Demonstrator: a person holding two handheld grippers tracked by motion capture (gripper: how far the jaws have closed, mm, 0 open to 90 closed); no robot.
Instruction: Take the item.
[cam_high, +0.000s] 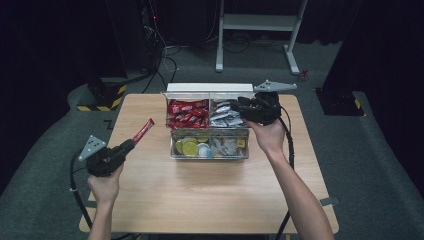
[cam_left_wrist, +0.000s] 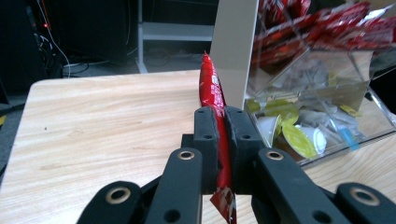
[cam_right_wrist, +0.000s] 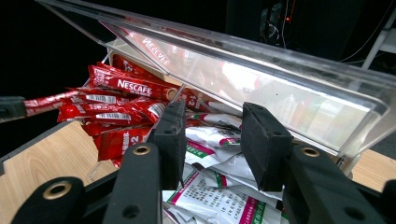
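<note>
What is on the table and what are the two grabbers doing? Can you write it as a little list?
table: light wooden table
box: clear plastic organiser box with compartments, lid up
back left compartment: red coffee stick packets
back right compartment: silvery white sachets
front compartments: small round capsules with yellow and white lids
left gripper: jaws shut on one long red stick packet, held left of the box
right gripper: jaws open, gripping nothing, over the sachets

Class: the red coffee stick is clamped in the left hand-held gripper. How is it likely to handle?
The red coffee stick probably holds fairly stiff: it juts straight past the left hand-held gripper without drooping. Likely light, being slim. Its glossy wrapper may slip.
</note>
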